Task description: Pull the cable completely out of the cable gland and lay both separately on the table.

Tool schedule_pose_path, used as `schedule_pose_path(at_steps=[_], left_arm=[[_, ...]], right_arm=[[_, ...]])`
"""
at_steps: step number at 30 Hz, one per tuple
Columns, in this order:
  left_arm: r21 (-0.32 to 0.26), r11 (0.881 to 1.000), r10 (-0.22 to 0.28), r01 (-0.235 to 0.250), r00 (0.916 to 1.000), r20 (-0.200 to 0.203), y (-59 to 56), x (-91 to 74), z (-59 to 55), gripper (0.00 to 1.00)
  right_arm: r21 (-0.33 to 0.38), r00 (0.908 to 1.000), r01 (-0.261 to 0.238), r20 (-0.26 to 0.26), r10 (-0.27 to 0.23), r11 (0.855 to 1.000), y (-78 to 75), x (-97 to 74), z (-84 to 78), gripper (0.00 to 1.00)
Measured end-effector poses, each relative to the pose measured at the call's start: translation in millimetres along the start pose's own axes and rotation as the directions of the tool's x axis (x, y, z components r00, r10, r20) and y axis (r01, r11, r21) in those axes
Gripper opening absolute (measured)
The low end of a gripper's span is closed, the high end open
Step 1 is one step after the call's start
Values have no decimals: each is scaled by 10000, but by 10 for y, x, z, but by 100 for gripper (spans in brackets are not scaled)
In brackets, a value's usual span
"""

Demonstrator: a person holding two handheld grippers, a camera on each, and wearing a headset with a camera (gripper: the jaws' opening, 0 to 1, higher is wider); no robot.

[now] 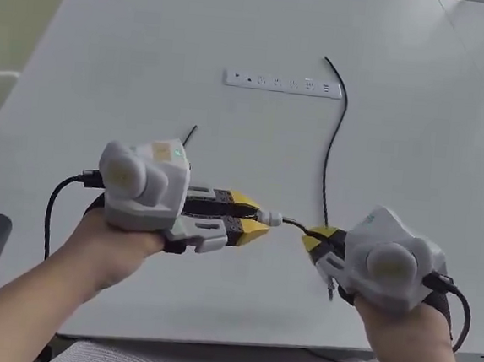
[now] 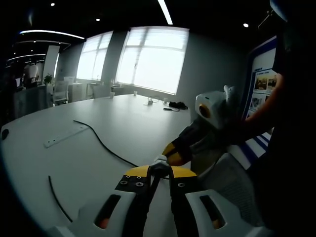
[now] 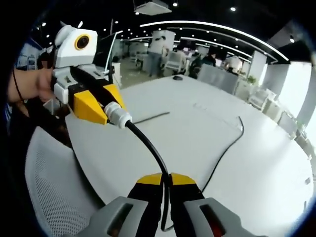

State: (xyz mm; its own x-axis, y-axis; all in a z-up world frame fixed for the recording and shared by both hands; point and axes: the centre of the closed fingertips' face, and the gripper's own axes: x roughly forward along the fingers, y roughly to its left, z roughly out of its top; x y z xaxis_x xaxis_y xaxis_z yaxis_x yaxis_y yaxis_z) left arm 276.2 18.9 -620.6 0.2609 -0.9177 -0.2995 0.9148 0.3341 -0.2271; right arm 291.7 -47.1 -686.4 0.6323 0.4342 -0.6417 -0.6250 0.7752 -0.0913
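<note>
The pull itself is the step in hand, and the cable is not yet out. The left gripper [image 1: 255,219] has its jaws closed on the pale cable gland [image 1: 269,219], held in the air above the near edge of the worktop [image 1: 415,145]. Just to its right, the right gripper [image 1: 317,238] has its jaws shut on the black cable [image 1: 334,147], with a short arc of cable showing between the two.

In the right gripper view the cable enters the mouth of the gland and curves down into that gripper's own closed jaws. Beyond the right gripper it drops to the worktop and runs away toward the far side, ending near the white power strip [image 1: 284,84]. How much cable sits inside the gland, or pokes out behind it, I cannot tell, because the left jaws cover it.

As I judge it, the next move calls for drawing the two grippers apart along the line of the cable — left hand to the left, right hand to the right — with both grips kept firm so that neither part slips. If the end does not come free in one stroke, the right gripper would need a fresh hold closer to the gland. Once the two part, each goes down on a bare patch of worktop — well apart from the other.
</note>
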Motion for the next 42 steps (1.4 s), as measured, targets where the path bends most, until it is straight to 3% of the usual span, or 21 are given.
schedule_pose_path(at_steps=[5, 10, 15, 24, 27, 31, 36, 40, 42], left_arm=[[-45, 10000, 14, -13, 9999, 130, 9, -26, 27, 15], [-36, 10000, -54, 54, 10000, 12, 1, -14, -5, 15], [-11, 10000, -73, 73, 10000, -31, 11, 9, -10, 15], [-88, 9999, 60, -60, 10000, -9, 92, -44, -1, 15], [-162, 9998, 79, -78, 10000, 54, 92, -53, 10, 15], [-192, 9998, 80, -77, 9999, 127, 96, -61, 24, 15], [-169, 9998, 81, -79, 9999, 104, 82, -75, 22, 15], [-196, 9998, 75, -73, 9999, 70, 73, -79, 1, 15], [-205, 9998, 71, -70, 10000, 67, 69, -78, -5, 15]], right_arm=[[1504, 9991, 152, -410, -91, 9885, -76, 23, -196, 0], [2083, 9978, 199, -653, -64, 9779, -100, 44, -310, 0], [2031, 9977, 148, -678, -11, 9790, -67, 52, -313, 0], [1343, 9989, -288, -333, 336, 9905, 34, -4, -212, 0], [410, 9994, -243, -234, 253, 9989, 51, -31, -127, 0], [206, 9995, -301, -131, 303, 9993, 70, -67, -56, 5], [-144, 9991, -396, 132, 398, 9991, 89, -159, 125, 10], [-1243, 9988, -317, 344, 362, 9917, 122, -225, 377, 11], [-1891, 9985, -381, 317, 449, 9812, 163, -233, 487, 11]])
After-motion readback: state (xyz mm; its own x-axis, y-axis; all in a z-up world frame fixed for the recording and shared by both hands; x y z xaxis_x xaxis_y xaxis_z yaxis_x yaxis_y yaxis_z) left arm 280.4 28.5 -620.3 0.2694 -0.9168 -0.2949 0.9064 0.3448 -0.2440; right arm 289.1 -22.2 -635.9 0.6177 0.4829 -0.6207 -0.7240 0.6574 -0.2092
